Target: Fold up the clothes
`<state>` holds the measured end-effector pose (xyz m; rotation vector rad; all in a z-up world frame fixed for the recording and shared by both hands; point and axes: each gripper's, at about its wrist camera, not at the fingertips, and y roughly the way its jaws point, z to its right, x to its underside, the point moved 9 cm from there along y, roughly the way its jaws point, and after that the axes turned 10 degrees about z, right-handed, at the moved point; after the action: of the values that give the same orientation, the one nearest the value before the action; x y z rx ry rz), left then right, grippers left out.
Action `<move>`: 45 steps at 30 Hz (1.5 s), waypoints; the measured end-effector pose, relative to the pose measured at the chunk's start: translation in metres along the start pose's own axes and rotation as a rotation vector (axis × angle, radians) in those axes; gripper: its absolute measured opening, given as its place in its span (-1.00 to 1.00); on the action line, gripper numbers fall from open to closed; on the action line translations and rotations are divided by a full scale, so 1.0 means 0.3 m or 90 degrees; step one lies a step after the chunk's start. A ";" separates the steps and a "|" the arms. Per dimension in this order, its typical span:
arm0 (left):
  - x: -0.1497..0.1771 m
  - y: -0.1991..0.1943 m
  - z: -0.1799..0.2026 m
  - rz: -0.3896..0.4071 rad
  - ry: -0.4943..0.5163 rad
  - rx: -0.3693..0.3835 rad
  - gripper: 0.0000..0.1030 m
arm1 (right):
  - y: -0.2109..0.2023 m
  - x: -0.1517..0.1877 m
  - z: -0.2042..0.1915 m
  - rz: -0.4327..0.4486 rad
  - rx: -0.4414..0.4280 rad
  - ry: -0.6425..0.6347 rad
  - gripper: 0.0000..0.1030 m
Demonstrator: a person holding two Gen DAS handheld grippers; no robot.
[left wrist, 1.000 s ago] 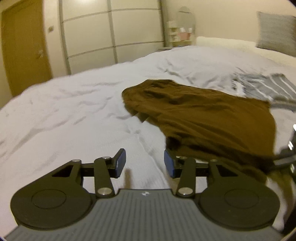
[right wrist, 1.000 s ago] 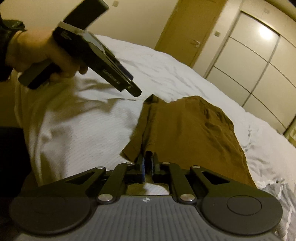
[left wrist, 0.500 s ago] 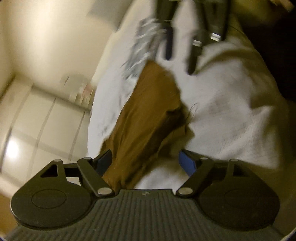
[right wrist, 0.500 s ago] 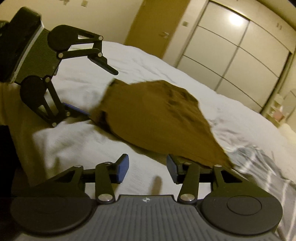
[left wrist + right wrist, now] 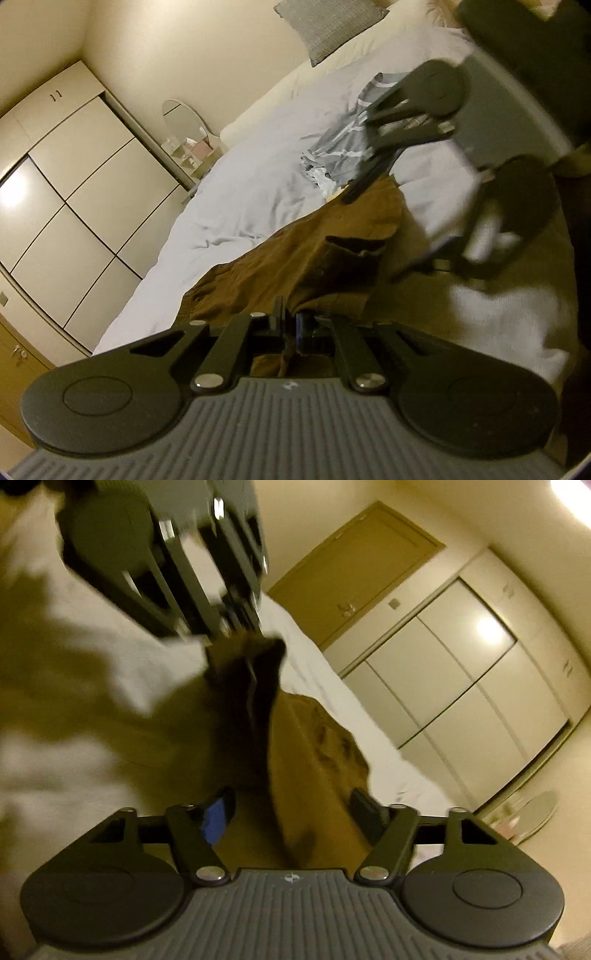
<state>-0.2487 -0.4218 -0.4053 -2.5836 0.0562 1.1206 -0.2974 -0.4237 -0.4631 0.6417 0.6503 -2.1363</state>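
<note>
The left gripper, a black two-finger tool with blue pads, is pinching an edge of the brown cotton garment between fingers pressed together; in the right wrist view the same left gripper is blurred at the top, gripping a raised peak of the brown garment. The right gripper is standing with its fingers wide apart, the brown cloth running between them without either pad touching it that can be told; from the left wrist view the right gripper is a blur over the garment's far end, its fingers spread. The garment is lying rumpled near the edge of the bed's white textured bedspread. Just beyond it a grey-and-white striped garment is lying crumpled toward the head of the bed, with a grey woven pillow further off. White panelled wardrobe doors are standing past the far side.
</note>
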 end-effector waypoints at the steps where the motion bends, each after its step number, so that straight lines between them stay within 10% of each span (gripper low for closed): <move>1: 0.001 -0.001 -0.003 0.000 -0.003 0.001 -0.92 | 0.028 0.023 0.012 -0.012 0.002 -0.020 -0.23; 9: 0.019 -0.013 -0.007 -0.003 -0.015 0.005 -0.92 | 0.130 0.306 0.170 -0.116 0.037 -0.141 -0.96; 13: 0.017 -0.003 -0.011 -0.014 -0.030 0.007 -0.93 | 0.166 0.347 0.188 -0.136 0.022 -0.155 -1.00; 23: -0.014 -0.359 -0.127 0.000 -0.033 -0.019 -0.94 | -0.121 -0.004 0.143 -0.054 -0.032 -0.160 -1.00; 32: 0.042 -0.734 0.166 -0.057 -0.108 0.066 -0.95 | -0.441 -0.105 -0.077 -0.067 -0.163 -0.107 -1.00; 37: 0.017 -0.785 0.208 -0.062 -0.134 0.083 -0.94 | -0.475 -0.129 -0.073 -0.073 -0.185 -0.095 -1.00; 45: 0.000 -0.671 -0.093 -0.042 -0.251 0.066 -0.94 | -0.350 -0.236 0.130 -0.052 -0.201 -0.102 -1.00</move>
<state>-0.1963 -0.2398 -0.3315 -2.2139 -0.0594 1.5347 -0.3509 -0.3521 -0.3650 0.2743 0.9133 -2.0714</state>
